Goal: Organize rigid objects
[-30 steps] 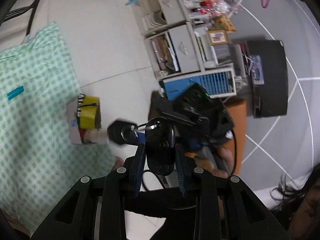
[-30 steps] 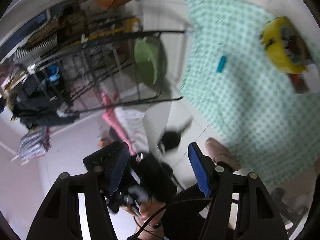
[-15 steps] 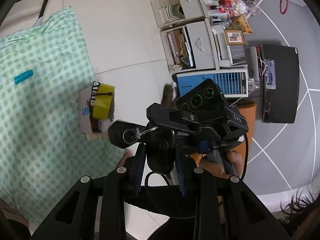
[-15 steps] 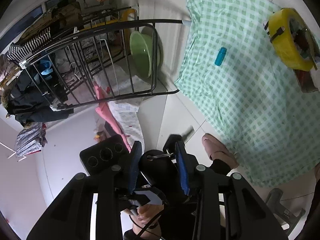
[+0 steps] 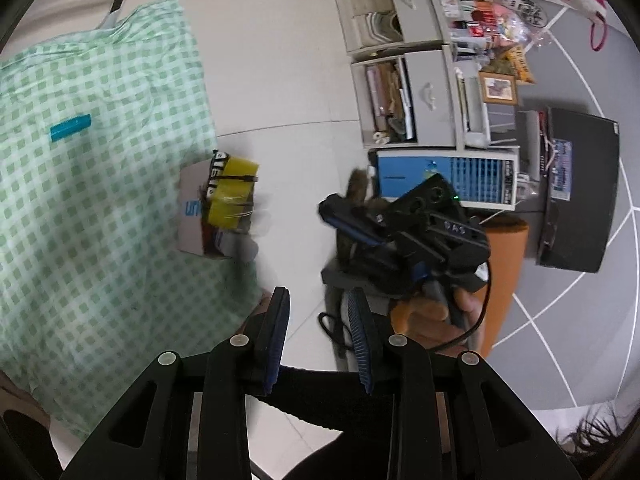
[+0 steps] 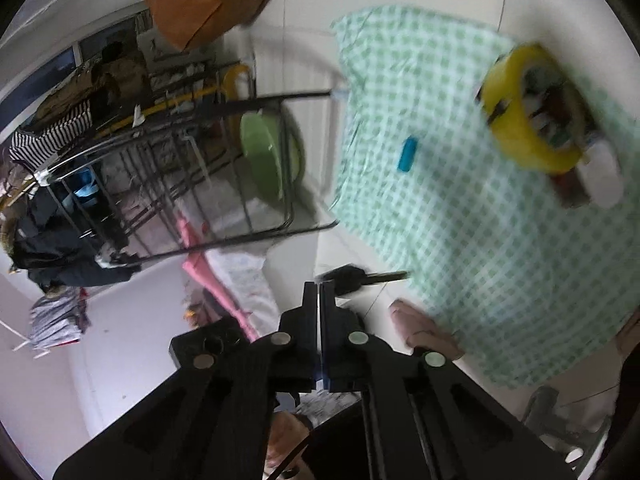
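My left gripper is open and empty above the white floor. In its view the right gripper is held in a hand to the right. In the right wrist view my right gripper is shut on a black key set whose metal blade sticks out to the right. A cardboard box topped by a yellow tape roll stands at the edge of the green checked cloth. The tape roll and cloth also show in the right wrist view.
A small teal object lies on the cloth; it also shows in the right wrist view. Grey drawer units, a blue appliance and an orange stool stand to the right. A wire drying rack and green basin stand left.
The black key set has passed from my left gripper to my right. The left jaws opened and are empty; the right jaws closed on the keys and pulled away.
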A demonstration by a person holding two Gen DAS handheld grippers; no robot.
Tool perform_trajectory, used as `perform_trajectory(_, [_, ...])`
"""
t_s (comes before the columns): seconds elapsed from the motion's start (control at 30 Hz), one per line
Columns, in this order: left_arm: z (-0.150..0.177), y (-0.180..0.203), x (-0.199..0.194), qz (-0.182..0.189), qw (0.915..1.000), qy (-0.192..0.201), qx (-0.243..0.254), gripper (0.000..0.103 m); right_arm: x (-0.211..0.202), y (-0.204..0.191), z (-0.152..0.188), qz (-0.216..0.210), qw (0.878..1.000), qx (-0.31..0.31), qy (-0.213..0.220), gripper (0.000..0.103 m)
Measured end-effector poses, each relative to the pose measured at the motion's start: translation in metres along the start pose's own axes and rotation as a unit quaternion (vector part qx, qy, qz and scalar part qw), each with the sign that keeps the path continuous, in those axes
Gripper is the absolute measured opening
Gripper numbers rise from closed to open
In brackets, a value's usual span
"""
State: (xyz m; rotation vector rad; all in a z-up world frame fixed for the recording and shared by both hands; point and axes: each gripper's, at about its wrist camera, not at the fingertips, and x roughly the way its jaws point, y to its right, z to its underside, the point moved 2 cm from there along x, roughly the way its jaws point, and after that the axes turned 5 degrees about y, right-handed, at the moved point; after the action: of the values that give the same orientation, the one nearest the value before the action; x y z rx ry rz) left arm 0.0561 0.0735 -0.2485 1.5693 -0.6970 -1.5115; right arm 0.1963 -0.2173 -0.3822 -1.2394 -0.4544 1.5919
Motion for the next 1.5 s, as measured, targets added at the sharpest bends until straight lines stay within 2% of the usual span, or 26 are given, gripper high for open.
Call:
perform_trajectory(0.17, [-0.002,-0.004,0.014,-0.002,0.9997,-0.014,-0.022,0.027,-0.007,0.006,-0.009,0.007,1.000,0.014,0.015,0.002])
perform_trajectory(0.27, [-0.006,-0.006,0.010,-0.014,0.9990,0.001,-0.041,0.027,-0.008,0.004,-0.011,0.024,1.000,0.000,0.020,0.002])
perform_trajectory(0.37, [-0.010,-0.021,0.000,-0.046,0.9951,0.025,-0.084,0.027,-0.002,0.006,-0.013,0.086,0.995,-0.047,0.021,0.003])
perform_trajectory(0.43, [-0.012,-0.035,-0.006,-0.066,0.9898,0.039,-0.120,0.029,0.017,0.011,-0.012,0.147,0.985,-0.095,-0.002,0.004])
perform_trajectory(0.53, [-0.012,-0.062,-0.018,-0.069,0.9734,0.066,-0.208,0.029,0.055,0.032,-0.005,0.251,0.954,-0.160,-0.035,0.004])
perform_trajectory(0.57, [-0.008,-0.077,-0.024,-0.057,0.9601,0.080,-0.262,0.029,0.066,0.045,-0.001,0.281,0.943,-0.170,-0.044,0.004])
perform_trajectory(0.6, [-0.003,-0.085,-0.027,-0.045,0.9505,0.087,-0.295,0.029,0.077,0.058,0.001,0.306,0.935,-0.173,-0.052,0.004])
perform_trajectory(0.67, [0.006,-0.102,-0.033,-0.016,0.9285,0.093,-0.359,0.030,0.101,0.083,0.000,0.339,0.924,-0.168,-0.060,0.004])
perform_trajectory(0.7, [0.010,-0.106,-0.036,-0.007,0.9226,0.092,-0.374,0.030,0.108,0.091,-0.003,0.349,0.919,-0.171,-0.057,0.004])
perform_trajectory(0.73, [0.011,-0.107,-0.039,-0.003,0.9208,0.094,-0.378,0.030,0.120,0.098,-0.008,0.366,0.911,-0.183,-0.047,0.004])
perform_trajectory(0.8, [0.010,-0.103,-0.050,0.002,0.9252,0.103,-0.365,0.030,0.139,0.109,-0.019,0.385,0.899,-0.206,-0.032,0.004])
perform_trajectory(0.9, [0.010,-0.101,-0.062,0.022,0.9298,0.106,-0.352,0.031,0.160,0.125,-0.033,0.405,0.891,-0.204,-0.026,0.004])
perform_trajectory(0.97, [0.013,-0.100,-0.068,0.043,0.9276,0.100,-0.357,0.033,0.171,0.135,-0.042,0.440,0.874,-0.208,-0.020,0.004])
perform_trajectory(1.03, [0.016,-0.108,-0.073,0.049,0.9261,0.100,-0.360,0.033,0.181,0.140,-0.048,0.473,0.853,-0.221,-0.015,0.004])
perform_trajectory(1.1, [0.018,-0.113,-0.078,0.048,0.9250,0.105,-0.362,0.033,0.188,0.142,-0.053,0.493,0.837,-0.236,-0.012,0.004])
perform_trajectory(1.23, [0.020,-0.121,-0.083,0.049,0.9200,0.111,-0.373,0.033,0.202,0.148,-0.060,0.511,0.824,-0.246,-0.018,0.004])
perform_trajectory(1.3, [0.021,-0.121,-0.082,0.055,0.9193,0.108,-0.374,0.033,0.212,0.151,-0.060,0.516,0.821,-0.243,-0.031,0.006])
perform_trajectory(1.4, [0.021,-0.118,-0.079,0.059,0.9221,0.101,-0.369,0.033,0.219,0.155,-0.061,0.537,0.805,-0.249,-0.031,0.015])
perform_trajectory(1.47, [0.019,-0.119,-0.075,0.062,0.9223,0.098,-0.369,0.033,0.221,0.153,-0.059,0.550,0.792,-0.264,-0.028,0.032])
perform_trajectory(1.5, [0.019,-0.120,-0.074,0.063,0.9223,0.096,-0.369,0.033,0.222,0.151,-0.057,0.554,0.787,-0.270,-0.027,0.037])
